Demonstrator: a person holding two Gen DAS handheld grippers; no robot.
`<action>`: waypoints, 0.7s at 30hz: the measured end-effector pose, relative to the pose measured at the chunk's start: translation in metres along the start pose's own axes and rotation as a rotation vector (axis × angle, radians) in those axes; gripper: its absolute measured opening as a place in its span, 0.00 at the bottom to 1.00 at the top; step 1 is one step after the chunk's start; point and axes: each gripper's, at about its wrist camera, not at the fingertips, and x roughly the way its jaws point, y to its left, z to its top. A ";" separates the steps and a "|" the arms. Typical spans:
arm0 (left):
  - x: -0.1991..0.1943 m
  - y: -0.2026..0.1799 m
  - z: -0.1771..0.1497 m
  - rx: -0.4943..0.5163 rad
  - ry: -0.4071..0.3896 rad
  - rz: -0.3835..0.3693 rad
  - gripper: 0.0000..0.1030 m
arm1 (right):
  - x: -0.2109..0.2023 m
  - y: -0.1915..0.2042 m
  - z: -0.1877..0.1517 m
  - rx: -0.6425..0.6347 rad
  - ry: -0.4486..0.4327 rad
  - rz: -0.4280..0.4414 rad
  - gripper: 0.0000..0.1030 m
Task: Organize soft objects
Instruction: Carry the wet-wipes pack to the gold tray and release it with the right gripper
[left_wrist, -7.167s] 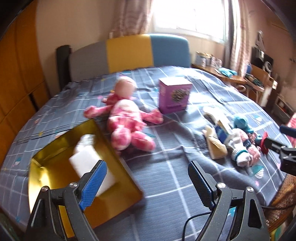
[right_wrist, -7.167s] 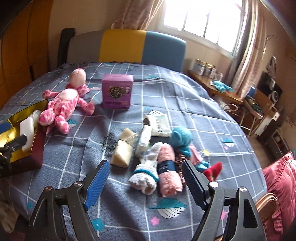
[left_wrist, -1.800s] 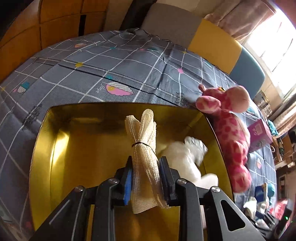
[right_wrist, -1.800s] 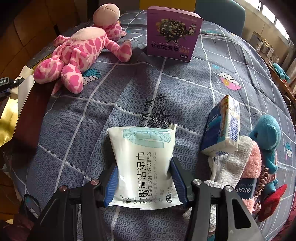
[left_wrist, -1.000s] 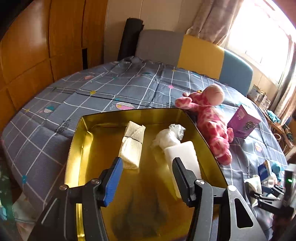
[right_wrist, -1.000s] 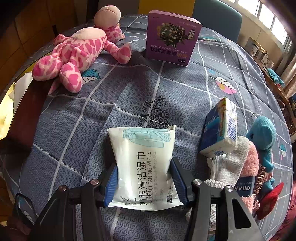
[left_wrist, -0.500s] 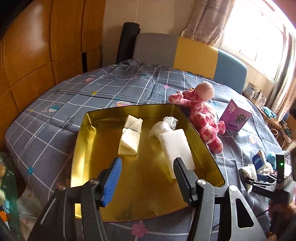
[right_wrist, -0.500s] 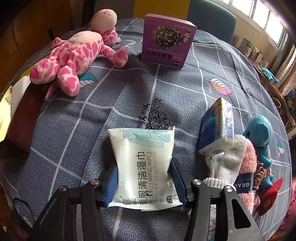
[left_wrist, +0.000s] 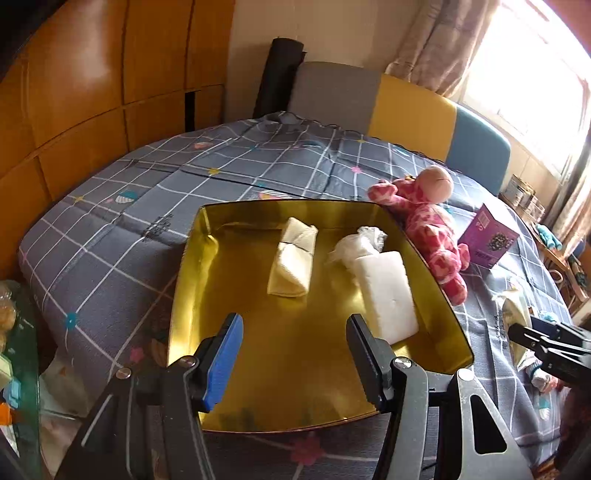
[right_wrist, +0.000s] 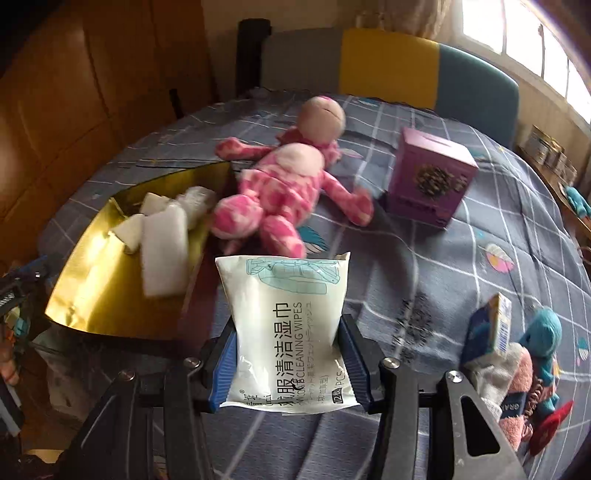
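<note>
A gold tray (left_wrist: 184, 258) lies on the grey checked bedspread; it also shows in the right wrist view (right_wrist: 88, 280). In it lie a beige rolled cloth (left_wrist: 291, 262), a white foam block (left_wrist: 386, 291) and a crumpled white bag (left_wrist: 360, 240). My left gripper (left_wrist: 295, 360) is open and empty above the tray's near end. My right gripper (right_wrist: 288, 363) is shut on a white wet-wipes pack (right_wrist: 288, 325), held in the air just right of the tray. The right gripper also shows at the right edge of the left wrist view (left_wrist: 546, 343).
A pink spotted plush doll (right_wrist: 291, 184) lies beside the tray's far right edge. A purple box (right_wrist: 430, 181) stands behind it. A tissue pack (right_wrist: 491, 328), socks, a pink towel roll (right_wrist: 517, 391) and a teal plush (right_wrist: 546, 332) lie at the right. Wooden panels stand at the left.
My right gripper has lifted the wipes pack and carried it left toward the tray. My left gripper, which let go of the beige cloth roll earlier, has drawn back a little further.
</note>
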 end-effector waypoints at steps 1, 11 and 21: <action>0.000 0.003 -0.001 -0.008 -0.001 0.003 0.57 | -0.002 0.012 0.004 -0.024 -0.012 0.026 0.50; 0.000 0.022 -0.005 -0.048 0.005 0.026 0.59 | 0.029 0.110 0.031 -0.191 -0.001 0.166 0.51; 0.005 0.022 -0.009 -0.041 0.019 0.018 0.59 | 0.068 0.133 0.022 -0.216 0.072 0.161 0.55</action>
